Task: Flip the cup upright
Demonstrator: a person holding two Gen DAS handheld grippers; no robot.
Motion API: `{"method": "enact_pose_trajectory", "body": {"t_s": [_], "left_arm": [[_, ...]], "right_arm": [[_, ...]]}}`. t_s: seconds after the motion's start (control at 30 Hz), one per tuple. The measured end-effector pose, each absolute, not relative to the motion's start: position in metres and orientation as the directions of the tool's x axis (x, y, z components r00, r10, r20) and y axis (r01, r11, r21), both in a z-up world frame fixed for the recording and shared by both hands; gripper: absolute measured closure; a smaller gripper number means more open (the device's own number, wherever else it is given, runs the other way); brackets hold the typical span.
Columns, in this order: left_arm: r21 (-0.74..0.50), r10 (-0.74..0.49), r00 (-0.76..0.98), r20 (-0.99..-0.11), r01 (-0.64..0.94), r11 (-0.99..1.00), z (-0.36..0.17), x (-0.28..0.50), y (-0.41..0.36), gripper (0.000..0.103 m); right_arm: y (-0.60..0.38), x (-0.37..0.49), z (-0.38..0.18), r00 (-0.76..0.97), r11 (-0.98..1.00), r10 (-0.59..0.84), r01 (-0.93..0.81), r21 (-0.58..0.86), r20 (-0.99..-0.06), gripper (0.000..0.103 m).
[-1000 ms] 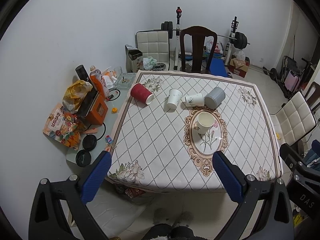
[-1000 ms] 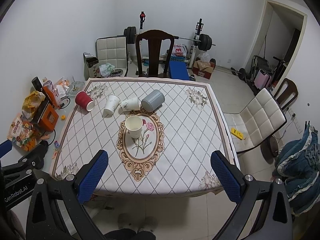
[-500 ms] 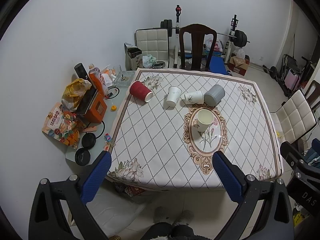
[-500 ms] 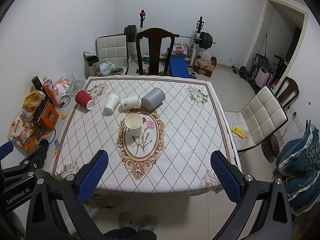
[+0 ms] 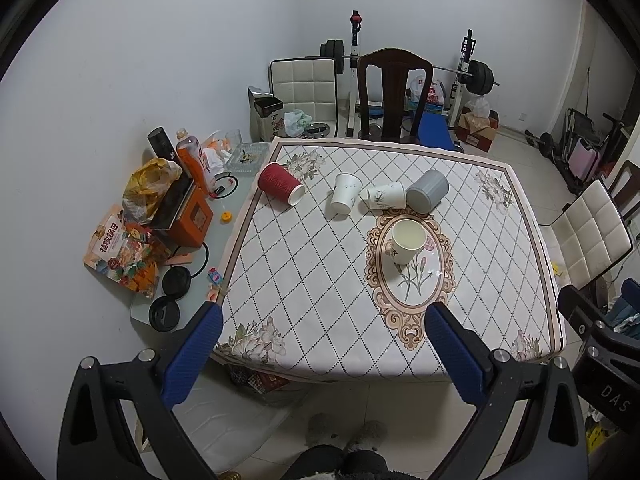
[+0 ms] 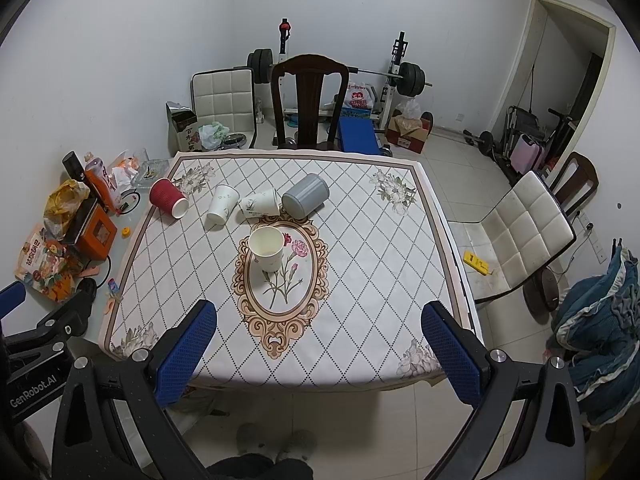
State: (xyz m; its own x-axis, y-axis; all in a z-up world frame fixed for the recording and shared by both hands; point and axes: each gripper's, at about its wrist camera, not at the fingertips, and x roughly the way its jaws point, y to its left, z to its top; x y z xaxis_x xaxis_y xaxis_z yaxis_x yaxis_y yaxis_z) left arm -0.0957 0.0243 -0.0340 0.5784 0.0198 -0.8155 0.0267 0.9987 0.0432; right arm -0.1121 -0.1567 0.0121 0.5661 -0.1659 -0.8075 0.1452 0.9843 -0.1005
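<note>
A cream paper cup [image 5: 406, 241] stands upright on the oval flower motif of the table [image 5: 304, 280]; it also shows in the right wrist view [image 6: 267, 247]. Behind it a red ribbed cup [image 5: 281, 188], a white cup [image 5: 344, 199], a second white cup [image 5: 386, 196] and a grey cup [image 5: 427, 191] lie on their sides. The right wrist view shows the red cup [image 6: 169, 198] and grey cup [image 6: 305, 199] too. My left gripper [image 5: 323, 352] and right gripper [image 6: 320, 350] are both open and empty, held back from the table's near edge.
A low side table [image 5: 236, 204] at the left carries snack bags, bottles, an orange box and lids. A dark wooden chair [image 5: 394, 92] stands behind the table, a white padded chair [image 6: 524, 232] at the right. Weights and a bench fill the back.
Both grippers have drawn back a little from the table, so it looks slightly smaller. The cups have not moved.
</note>
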Motion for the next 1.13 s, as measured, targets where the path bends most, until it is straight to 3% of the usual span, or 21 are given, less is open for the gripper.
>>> {"method": "enact_pose_trajectory", "body": {"t_s": [1.13], "left_arm": [[0.041, 0.013, 0.578, -0.816, 0.035, 0.999, -0.0340, -0.0947, 0.0214, 0.000]], "right_arm": [[-0.1549, -0.1081, 0.0092, 0.561, 0.986, -0.156, 0.143, -0.090, -0.813, 0.000]]}}
